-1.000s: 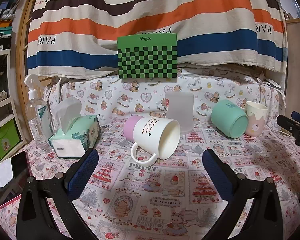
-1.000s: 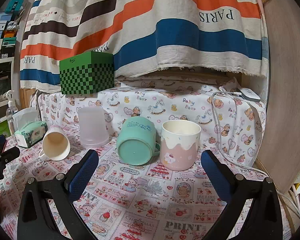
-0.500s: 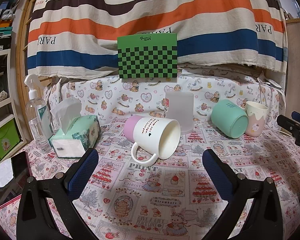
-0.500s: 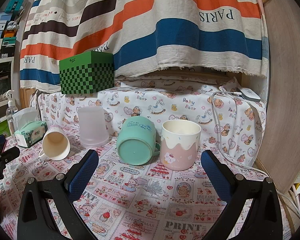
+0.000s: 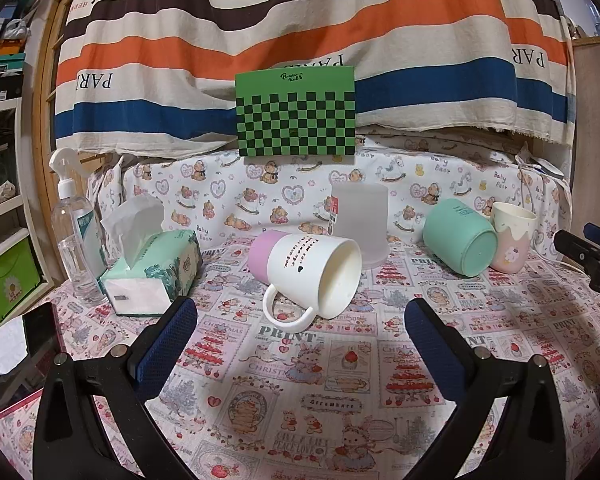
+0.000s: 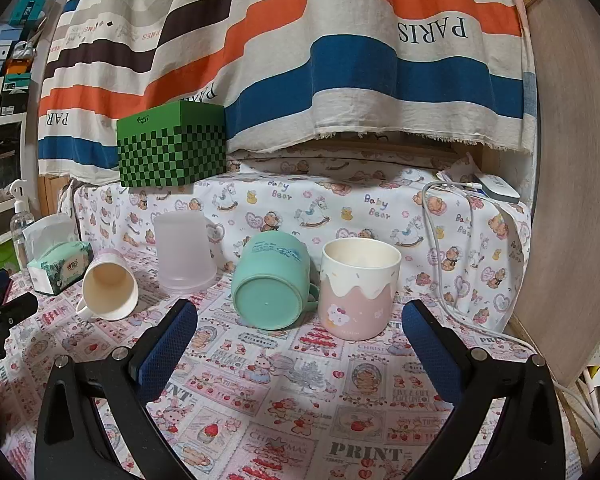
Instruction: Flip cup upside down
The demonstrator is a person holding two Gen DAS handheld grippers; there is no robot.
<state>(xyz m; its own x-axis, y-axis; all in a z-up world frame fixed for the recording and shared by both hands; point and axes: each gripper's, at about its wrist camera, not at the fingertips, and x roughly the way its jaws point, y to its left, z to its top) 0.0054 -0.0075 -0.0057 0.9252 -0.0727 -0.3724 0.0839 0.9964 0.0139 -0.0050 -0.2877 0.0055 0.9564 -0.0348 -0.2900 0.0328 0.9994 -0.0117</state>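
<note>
On the printed tablecloth [image 6: 284,392] stand and lie four cups, and from the task sentence alone I cannot tell which one is meant. In the left wrist view, the white mug with a lilac base [image 5: 306,266] lies on its side just above centre, mouth toward 5 o'clock and handle low toward the camera. In the right wrist view, the pink cup with a cream rim [image 6: 358,290] stands upright near centre, a little toward 3 o'clock, and the mint cup [image 6: 274,284] lies touching it at 9 o'clock, bottom toward the camera. The frosted tumbler [image 6: 184,252] already stands mouth down, further toward 10 o'clock. The left gripper [image 5: 300,332] and the right gripper [image 6: 300,332] both have their jaws spread wide, holding nothing, and each is short of the cups. I judge that these cups are stiff, light and smooth-glazed, so perhaps slippery and breakable if dropped. A good hold would be across the wall near the middle, not on the thin handle, so the cup does not swing during turning.
</note>
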